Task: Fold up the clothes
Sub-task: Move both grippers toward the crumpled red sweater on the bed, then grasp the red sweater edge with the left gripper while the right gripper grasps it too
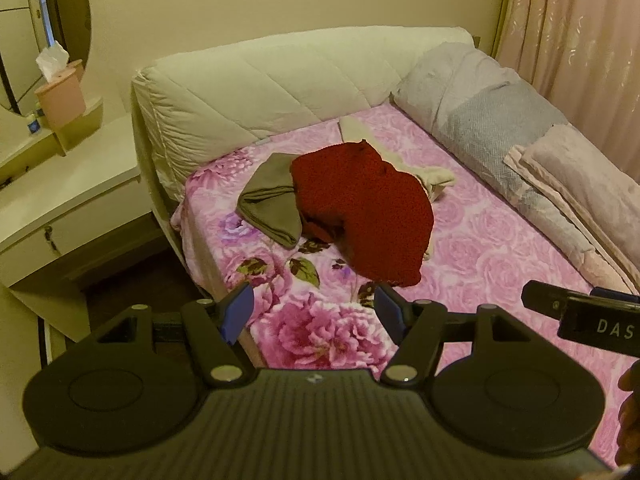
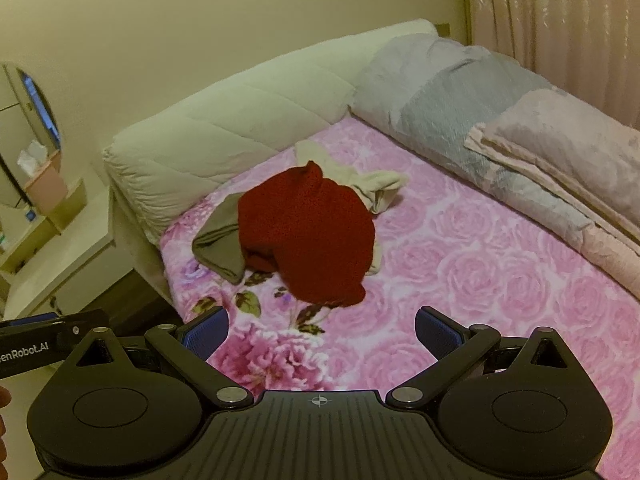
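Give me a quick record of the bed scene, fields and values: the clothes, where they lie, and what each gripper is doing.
surface: bed with pink floral blanket
top garment: red knit sweater, crumpled, unfolded
under its left edge: grey-olive garment, partly covered
behind and beneath: cream garment, partly covered
left gripper: open, holding nothing, short of the pile
right gripper: open, holding nothing, short of the pile
folding: not begun
far side: rolled bedding along the curtain
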`<state>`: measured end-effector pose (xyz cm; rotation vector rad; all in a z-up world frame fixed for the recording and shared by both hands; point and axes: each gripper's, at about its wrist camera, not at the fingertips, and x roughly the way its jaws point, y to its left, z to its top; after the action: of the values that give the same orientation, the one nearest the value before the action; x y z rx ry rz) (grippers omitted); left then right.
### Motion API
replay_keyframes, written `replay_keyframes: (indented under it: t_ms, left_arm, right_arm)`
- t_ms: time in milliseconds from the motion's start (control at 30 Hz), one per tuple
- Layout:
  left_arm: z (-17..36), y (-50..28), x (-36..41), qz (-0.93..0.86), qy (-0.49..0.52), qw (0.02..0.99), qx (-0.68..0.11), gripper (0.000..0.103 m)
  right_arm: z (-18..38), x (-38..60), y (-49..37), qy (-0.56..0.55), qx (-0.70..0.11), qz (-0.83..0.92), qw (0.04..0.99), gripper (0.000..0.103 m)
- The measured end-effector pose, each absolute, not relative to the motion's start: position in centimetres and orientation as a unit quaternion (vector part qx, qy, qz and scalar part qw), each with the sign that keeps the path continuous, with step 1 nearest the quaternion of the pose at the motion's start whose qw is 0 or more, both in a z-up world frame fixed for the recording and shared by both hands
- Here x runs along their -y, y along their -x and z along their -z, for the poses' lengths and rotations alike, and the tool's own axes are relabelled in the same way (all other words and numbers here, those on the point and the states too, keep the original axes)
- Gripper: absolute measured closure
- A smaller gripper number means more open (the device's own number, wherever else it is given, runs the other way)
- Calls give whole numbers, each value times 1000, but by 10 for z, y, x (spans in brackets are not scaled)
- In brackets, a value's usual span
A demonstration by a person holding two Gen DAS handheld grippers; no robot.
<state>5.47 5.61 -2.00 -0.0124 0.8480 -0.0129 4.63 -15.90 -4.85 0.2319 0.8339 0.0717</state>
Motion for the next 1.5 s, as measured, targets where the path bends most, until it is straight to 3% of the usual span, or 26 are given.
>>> replay_keyframes:
  t_ms: [733,1400,1467,1500]
  left_arm:
    - [87,-273,-96,129,13,881,-456,41]
    - [200,-443,-114,165,35,821,-545,45]
    - [212,-456,-115,163,35,818,-550,46]
    - [218,-463,-115,162,36,816,-553,46]
  right_arm:
    - [139,146,-212,-222,-474,48,850,1]
    - [229,162,-335,-243,-526,106,808,2]
    - [239,162,-345,-240,-529,104,807,3]
    - [245,162,-349,-239,-531,102,807,10]
